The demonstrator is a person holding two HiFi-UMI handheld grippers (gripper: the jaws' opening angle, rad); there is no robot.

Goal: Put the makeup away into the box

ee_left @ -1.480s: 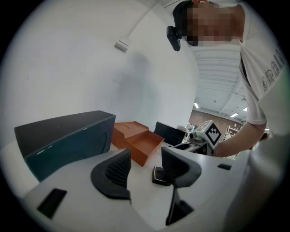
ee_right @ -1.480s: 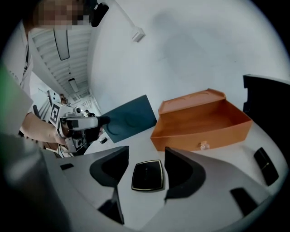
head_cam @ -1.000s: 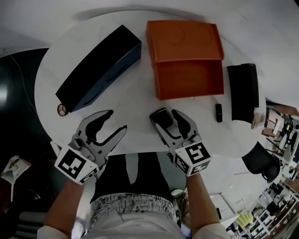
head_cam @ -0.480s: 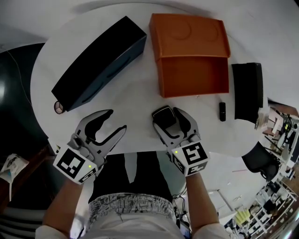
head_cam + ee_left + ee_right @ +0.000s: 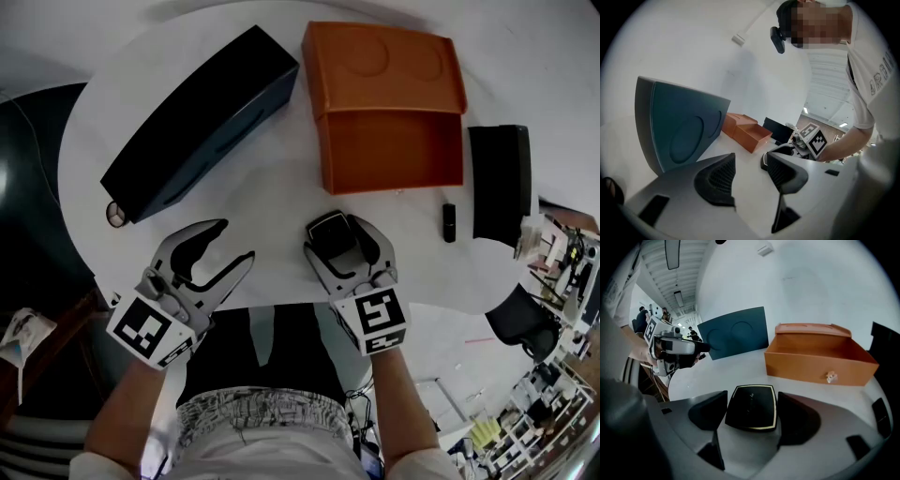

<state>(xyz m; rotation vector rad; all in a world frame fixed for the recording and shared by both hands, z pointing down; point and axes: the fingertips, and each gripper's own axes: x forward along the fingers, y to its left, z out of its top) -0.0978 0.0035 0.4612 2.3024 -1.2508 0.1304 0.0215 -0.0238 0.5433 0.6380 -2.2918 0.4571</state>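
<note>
Well, the left tool [image 5: 749, 174] hangs spread and empty above the bench [image 5: 272, 199] near the dark blue case [image 5: 202, 122]. The right tool [image 5: 751, 401] has just been widening its jaws, which stand apart on either side of the black compact [image 5: 328, 231] at the bench's front edge, short of the open orange box [image 5: 389, 155]. To grip well, I judge it should centre on the compact, close squarely on its side edges and lift level; whether the compact lies flat is unclear, and the small dark stick [image 5: 449, 222] farther right is too small to identify.
</note>
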